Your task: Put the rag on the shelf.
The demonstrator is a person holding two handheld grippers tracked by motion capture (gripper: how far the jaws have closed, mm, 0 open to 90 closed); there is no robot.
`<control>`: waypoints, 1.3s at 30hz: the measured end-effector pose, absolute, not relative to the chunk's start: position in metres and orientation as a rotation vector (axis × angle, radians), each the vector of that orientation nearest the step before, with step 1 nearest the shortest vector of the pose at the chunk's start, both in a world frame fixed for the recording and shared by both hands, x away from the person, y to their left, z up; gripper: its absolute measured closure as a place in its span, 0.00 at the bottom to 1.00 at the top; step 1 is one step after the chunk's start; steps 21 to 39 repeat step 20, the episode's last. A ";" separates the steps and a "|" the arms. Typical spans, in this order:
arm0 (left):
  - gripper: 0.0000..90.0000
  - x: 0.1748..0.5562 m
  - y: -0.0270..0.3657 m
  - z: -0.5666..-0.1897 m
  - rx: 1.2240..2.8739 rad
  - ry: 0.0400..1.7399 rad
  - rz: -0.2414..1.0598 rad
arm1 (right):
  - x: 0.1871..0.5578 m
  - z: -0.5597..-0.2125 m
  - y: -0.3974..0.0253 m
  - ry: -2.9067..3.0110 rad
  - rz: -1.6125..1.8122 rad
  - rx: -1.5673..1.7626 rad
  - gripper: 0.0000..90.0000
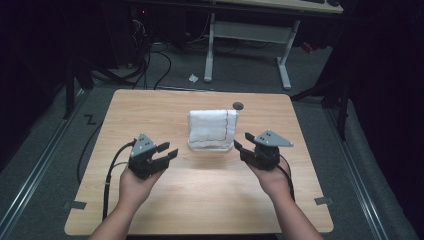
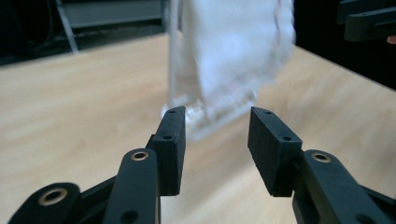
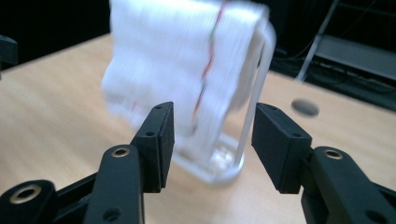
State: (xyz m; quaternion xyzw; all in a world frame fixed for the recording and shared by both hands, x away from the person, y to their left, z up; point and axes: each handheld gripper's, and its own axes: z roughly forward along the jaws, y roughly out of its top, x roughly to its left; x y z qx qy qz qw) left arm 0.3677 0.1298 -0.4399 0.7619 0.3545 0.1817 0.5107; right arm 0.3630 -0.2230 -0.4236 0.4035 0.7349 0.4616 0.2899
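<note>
A white towel (image 1: pixel 212 127) with a thin red stripe hangs over a clear stand (image 1: pixel 210 146) at the middle of the wooden table (image 1: pixel 150 107). My left gripper (image 1: pixel 168 152) is held to the stand's left, open and empty. My right gripper (image 1: pixel 242 141) is held to its right, also open and empty. In the left gripper view the towel (image 2: pixel 233 46) hangs beyond my open left gripper (image 2: pixel 216 136), with the stand's base (image 2: pixel 210 116) below it. From the right gripper view the towel (image 3: pixel 182 60) and the clear stand (image 3: pixel 219 165) lie just ahead of my open right gripper (image 3: pixel 212 140).
A small dark round hole (image 1: pixel 238 105) sits in the table behind the towel. Beyond the table's far edge are a white desk frame (image 1: pixel 247 35) and cables (image 1: pixel 150 65) on the grey floor. Bare tabletop surrounds the stand.
</note>
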 end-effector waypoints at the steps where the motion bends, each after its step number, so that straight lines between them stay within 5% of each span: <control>1: 0.63 0.362 0.131 -0.447 1.845 0.857 0.430 | 0.358 -0.430 -0.223 1.967 1.219 1.083 0.54; 13: 0.57 0.326 0.124 -0.519 2.093 0.815 0.303 | 0.304 -0.512 -0.231 2.076 1.137 1.153 0.55; 39: 0.57 0.333 0.123 -0.521 2.054 0.835 0.287 | 0.304 -0.517 -0.238 2.085 1.135 1.195 0.53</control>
